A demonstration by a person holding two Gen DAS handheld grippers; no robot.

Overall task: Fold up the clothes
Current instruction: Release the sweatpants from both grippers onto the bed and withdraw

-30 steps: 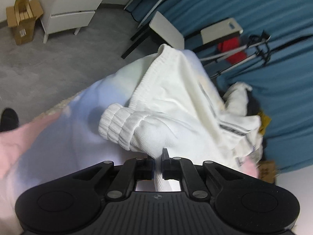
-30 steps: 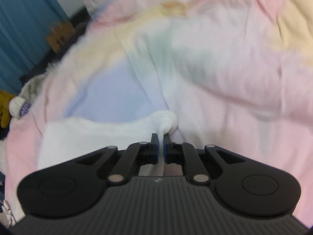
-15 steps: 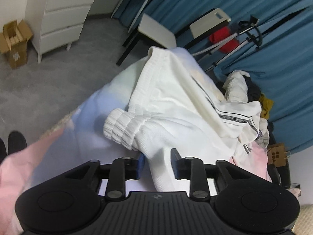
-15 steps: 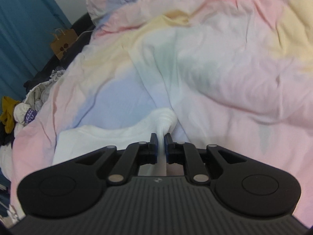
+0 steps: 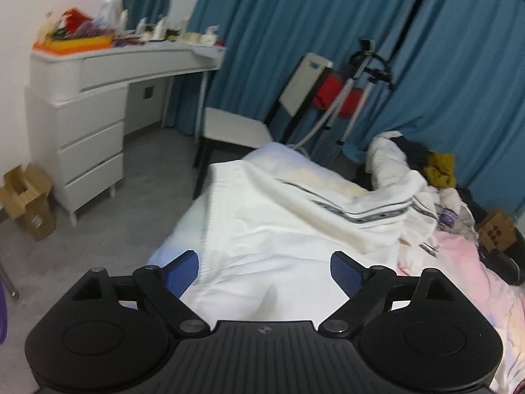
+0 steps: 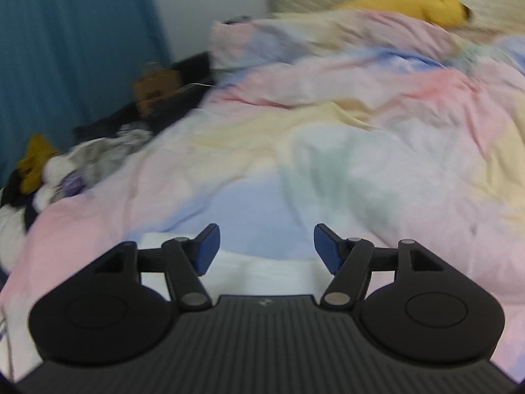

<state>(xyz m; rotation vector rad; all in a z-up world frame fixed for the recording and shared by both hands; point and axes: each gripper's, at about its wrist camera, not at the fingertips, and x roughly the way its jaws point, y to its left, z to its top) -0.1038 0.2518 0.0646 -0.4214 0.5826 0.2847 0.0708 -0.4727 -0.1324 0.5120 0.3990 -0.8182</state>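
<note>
A white knit sweater [image 5: 272, 226] with a dark striped band lies spread over the foot of the bed. My left gripper [image 5: 264, 271] hangs open just above its near part, nothing between the blue pads. In the right wrist view the same sweater [image 6: 262, 271] shows only as a white strip under my right gripper [image 6: 266, 249], which is open and holds nothing. A pile of other clothes [image 5: 423, 164] sits at the far corner of the bed.
The pastel quilt [image 6: 344, 151] covers the bed, with a yellow plush toy [image 6: 423, 3] near the headboard. Beyond the bed's foot stand a white dresser [image 5: 88, 121], a chair [image 5: 236, 128], a garment steamer [image 5: 357, 75] and blue curtains. A cardboard box [image 5: 26, 200] sits on the floor.
Both grippers have let go of the sweater and opened wide. They have lifted and tilted up, so more of the room and bed shows. The sweater now lies flatter.
</note>
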